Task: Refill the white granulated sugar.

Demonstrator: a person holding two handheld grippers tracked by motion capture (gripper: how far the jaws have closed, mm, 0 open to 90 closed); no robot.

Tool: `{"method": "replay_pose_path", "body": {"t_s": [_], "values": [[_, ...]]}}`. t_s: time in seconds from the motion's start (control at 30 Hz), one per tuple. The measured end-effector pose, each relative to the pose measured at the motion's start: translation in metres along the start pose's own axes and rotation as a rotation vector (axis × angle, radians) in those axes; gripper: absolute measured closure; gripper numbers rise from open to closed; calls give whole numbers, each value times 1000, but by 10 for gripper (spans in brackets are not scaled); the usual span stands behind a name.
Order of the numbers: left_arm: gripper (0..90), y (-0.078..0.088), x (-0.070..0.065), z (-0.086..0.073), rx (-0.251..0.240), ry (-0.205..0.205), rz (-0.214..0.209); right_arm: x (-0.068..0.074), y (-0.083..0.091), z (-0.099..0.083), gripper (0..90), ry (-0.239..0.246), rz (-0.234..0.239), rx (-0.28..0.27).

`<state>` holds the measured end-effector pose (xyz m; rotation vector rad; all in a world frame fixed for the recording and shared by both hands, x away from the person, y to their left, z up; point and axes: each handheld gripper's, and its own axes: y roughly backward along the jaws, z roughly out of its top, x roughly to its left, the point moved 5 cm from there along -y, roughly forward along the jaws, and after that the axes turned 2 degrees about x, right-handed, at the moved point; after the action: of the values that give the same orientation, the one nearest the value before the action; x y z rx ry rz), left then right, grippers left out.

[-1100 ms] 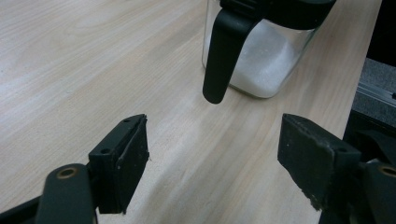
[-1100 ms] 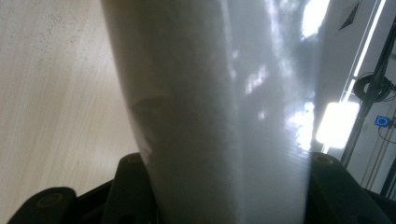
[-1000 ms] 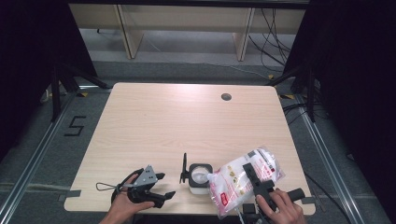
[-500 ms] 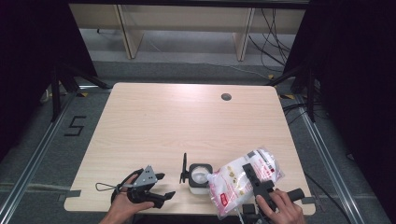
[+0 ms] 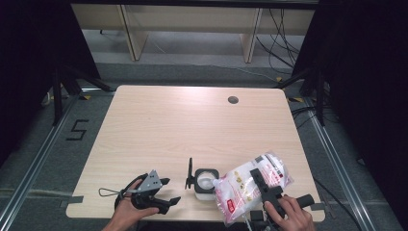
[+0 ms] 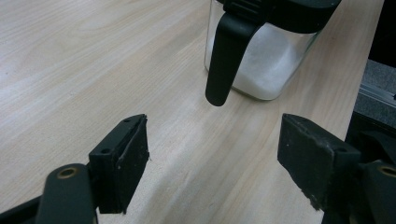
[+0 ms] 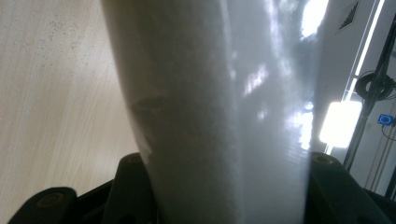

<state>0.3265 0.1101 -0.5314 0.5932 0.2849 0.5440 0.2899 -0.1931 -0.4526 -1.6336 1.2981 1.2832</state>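
While clamped in right hand-held gripper point(image 5: 262, 185), bag point(image 5: 245, 185) tilted, lower end toward jar point(image 5: 206, 181)

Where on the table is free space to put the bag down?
Bare wood runs from the cable hole forward to the jar and across the left half. The near edge is crowded: left gripper, jar, and the bag held in the right gripper.

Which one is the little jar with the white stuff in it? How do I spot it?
Look at the near edge of the wooden table. The jar stands beside the crinkly plastic bag. It alone is clear, with a black rim and raised black lid.
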Motion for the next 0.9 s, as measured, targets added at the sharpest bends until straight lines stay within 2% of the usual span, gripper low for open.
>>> {"method": "replay_pose_path", "body": {"t_s": [0.07, 0.1, 0.17, 0.2, 0.23, 0.27, 0.3, 0.33, 0.37, 0.4, 0.43, 0.47, 0.5, 0.53, 0.57, 0.6, 0.67, 0.7, 0.87, 0.9], "values": [[240, 1, 1, 0, 2, -5, 7, 0, 0, 0, 563, -10, 1, -1], [240, 0, 1, 1, -10, 11, 8, 3, 1, 1, 562, -50, 6, 6], [240, 0, 1, 0, -6, 4, 12, 5, 0, 1, 563, -67, 13, 10], [240, 0, 0, 0, -4, 10, 3, 5, 1, 0, 563, -60, 9, 16], [240, 1, 1, 0, 5, -7, 5, 4, 0, 1, 563, -47, 12, 13], [240, 0, 1, 0, 4, -4, 5, 1, 0, 2, 563, -23, 4, 0], [240, 0, 1, 0, 5, 2, 8, 2, 0, 2, 562, -25, 5, 2], [240, 0, 2, 0, 19, -11, 14, 2, 0, 2, 563, -21, 6, 6], [240, 0, 1, 0, 8, -6, 7, 2, 0, 3, 562, -19, 8, 8], [240, 0, 0, 0, -3, -2, 4, 0, -1, 2, 563, 6, 7, 8], [240, 0, 1, 0, 2, -17, 2, -2, -1, 2, 563, 31, 3, 7], [240, 0, 2, 1, 2, -32, 5, -3, -1, 3, 563, 36, 1, 4], [240, 0, 1, 0, 1, 8, 8, -2, 0, 3, 563, 38, 2, 7], [240, -1, 0, 1, -8, 18, 4, -2, -1, 3, 562, 44, 3, 6], [240, 0, 2, -1, 16, -10, 15, -2, -1, 3, 563, 45, 5, 7], [240, 0, 0, 0, -3, 2, 3, -2, -1, 3, 563, 47, 5, 7], [240, 0, 2, 0, 4, -11, 6, -3, -1, 3, 563, 49, 2, 6], [240, 0, 1, 1, 2, 5, 6, -3, -1, 3, 563, 46, 3, 7], [240, 0, 1, 0, 5, -6, 5, -4, 0, 4, 563, 52, 5, 6], [240, 0, 1, 0, 2, 6, 6, -3, 0, 4, 563, 52, 4, 5]]}}
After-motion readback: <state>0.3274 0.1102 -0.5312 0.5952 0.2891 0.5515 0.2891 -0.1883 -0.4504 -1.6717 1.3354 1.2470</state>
